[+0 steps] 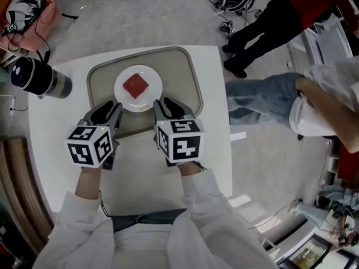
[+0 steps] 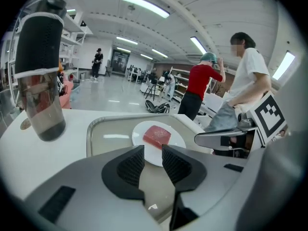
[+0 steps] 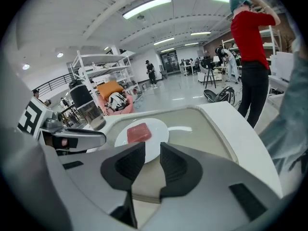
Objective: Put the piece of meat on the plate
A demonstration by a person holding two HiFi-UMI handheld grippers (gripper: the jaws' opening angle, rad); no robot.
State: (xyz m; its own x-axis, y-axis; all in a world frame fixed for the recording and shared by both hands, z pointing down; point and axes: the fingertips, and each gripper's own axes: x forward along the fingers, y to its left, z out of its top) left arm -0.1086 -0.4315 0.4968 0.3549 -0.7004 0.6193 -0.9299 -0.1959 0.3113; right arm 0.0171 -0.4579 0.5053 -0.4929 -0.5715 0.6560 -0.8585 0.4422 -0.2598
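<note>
The red square piece of meat [image 1: 136, 85] lies flat in the middle of a white plate [image 1: 121, 84], which stands on a beige tray [image 1: 179, 72]. Both grippers hover just short of the plate's near side. My left gripper [image 1: 110, 110] is at its lower left and my right gripper [image 1: 165, 104] at its lower right. In the left gripper view the meat [image 2: 157, 135] sits beyond the left gripper [image 2: 153, 150], whose jaws stand a narrow gap apart and hold nothing. The right gripper [image 3: 152, 148] looks the same, with the meat [image 3: 138, 132] on the plate [image 3: 159, 131] ahead of it.
A steel flask with a black sleeve [image 1: 39, 78] lies on the white table left of the tray [image 2: 106, 138]. People stand and sit past the table's right edge [image 1: 263, 27]. A bag [image 1: 22, 10] rests on the floor at the far left.
</note>
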